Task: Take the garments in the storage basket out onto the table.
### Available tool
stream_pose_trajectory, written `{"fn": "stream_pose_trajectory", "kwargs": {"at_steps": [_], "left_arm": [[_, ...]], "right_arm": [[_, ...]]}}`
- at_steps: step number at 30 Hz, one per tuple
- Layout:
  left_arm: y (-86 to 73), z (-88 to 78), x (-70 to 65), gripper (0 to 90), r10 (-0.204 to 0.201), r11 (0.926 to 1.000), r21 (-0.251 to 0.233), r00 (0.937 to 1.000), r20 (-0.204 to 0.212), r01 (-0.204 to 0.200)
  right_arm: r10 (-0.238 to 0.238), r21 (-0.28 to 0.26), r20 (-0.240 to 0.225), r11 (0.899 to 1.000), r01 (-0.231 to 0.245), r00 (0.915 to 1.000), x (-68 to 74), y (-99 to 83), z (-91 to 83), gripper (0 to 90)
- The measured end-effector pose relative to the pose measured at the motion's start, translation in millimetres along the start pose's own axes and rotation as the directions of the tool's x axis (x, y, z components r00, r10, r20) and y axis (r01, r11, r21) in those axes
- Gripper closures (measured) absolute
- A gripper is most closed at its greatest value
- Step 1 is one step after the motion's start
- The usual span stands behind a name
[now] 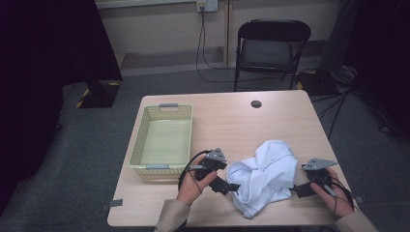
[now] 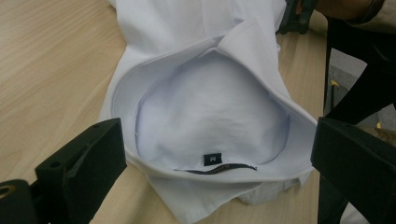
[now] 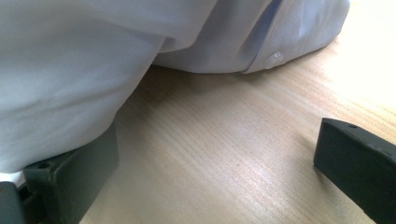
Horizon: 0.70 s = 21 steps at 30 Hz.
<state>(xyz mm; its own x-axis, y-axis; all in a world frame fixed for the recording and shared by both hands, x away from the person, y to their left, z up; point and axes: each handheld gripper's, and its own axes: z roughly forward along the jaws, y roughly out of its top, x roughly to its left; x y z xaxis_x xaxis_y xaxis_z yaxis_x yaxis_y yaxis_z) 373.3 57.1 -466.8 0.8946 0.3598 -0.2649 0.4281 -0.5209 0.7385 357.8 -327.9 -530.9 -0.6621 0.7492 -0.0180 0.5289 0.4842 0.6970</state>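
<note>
White shirt (image 1: pixel 263 174) crumpled on counter (image 1: pixel 232 121) btwn both grippers. Left gripper (image 1: pixel 231 187) jaws spread at collar; right gripper (image 1: pixel 296 189) jaws spread, one under cloth.

shirt (image 3: pixel 70 70): cut off top, left | collar label (image 2: pixel 213 159): letter too small to tell

Shirt (image 2: pixel 210 107) neck tag (image 2: pixel 213 159): "M" (inverted).
</note>
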Motion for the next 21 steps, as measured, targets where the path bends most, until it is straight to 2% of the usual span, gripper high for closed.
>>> {"fn": "stream_pose_trajectory", "kwargs": {"at_steps": [5,8,21], "left_arm": [[-4.3,-4.3,0.9,2.7,-0.004,1.0000,-0.001,1.0000,-0.001,0.004],[-6.7,-5.8,1.2,2.7,0.006,0.9999,0.009,0.9999,-0.010,-0.006],[-16.1,-15.9,2.9,2.8,0.008,0.9998,0.017,0.9992,-0.040,-0.007]], "right_arm": [[0.000,0.000,0.000,1.000,0.000,1.0000,0.0,0.0,0.0,0.0],[0.000,0.000,0.000,1.000,0.000,1.0000,0.0,0.0,0.0,0.0],[0.000,0.000,0.000,1.000,0.000,1.0000,0.0,0.0,0.0,0.0]]}}
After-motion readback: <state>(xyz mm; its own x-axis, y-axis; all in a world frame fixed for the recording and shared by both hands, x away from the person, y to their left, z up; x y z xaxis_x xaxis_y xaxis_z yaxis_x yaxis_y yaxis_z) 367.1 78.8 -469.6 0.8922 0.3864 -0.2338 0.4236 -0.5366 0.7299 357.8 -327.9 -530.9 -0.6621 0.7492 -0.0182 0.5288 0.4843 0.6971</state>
